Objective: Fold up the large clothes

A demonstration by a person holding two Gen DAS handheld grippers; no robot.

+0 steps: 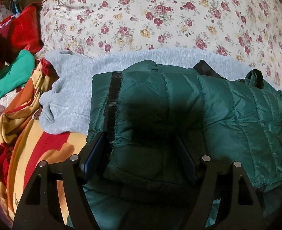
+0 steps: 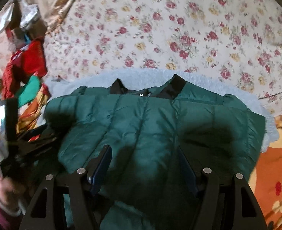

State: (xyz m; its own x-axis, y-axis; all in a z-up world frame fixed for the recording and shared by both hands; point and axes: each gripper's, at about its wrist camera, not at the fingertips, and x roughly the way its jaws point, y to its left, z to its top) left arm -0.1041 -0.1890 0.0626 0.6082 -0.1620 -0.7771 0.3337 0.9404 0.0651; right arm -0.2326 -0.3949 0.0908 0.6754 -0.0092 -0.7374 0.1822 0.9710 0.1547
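Black jaws of the left gripper [image 1: 141, 161] are seen closest, w/ a thick folded bit of the green puffy jacket [image 1: 179, 105] sitting right between the blue pads [image 1: 92, 157]. The pads stand apart; the left one is just beside the jacket's black zip edge [image 1: 113, 103], but a squeeze can't be made out, so the fold is judged loose, not gripped. The right gripper [image 2: 144, 164] is held over the middle of the same jacket, fingers apart too, nothing between them but the jacket's top face below. The jacket is laid on a gray sweater [image 1: 70, 95], which is spread on the flower bed sheet [image 1: 160, 19]. Its black collar [image 2: 171, 88] is pointed away from both grippers, so the long way of the jacket runs from the fingers toward the far side of the bed. In the right wrist view the left gripper is seen at the jacket's left side w/ a hand [image 2: 6, 189] on its handle. A pile of red & green clothes [image 1: 12, 44] is left well apart, at the far left. The next fold is judged to turn on that side: the left gripper is nearer the folded edge, the right is nearer the middle.
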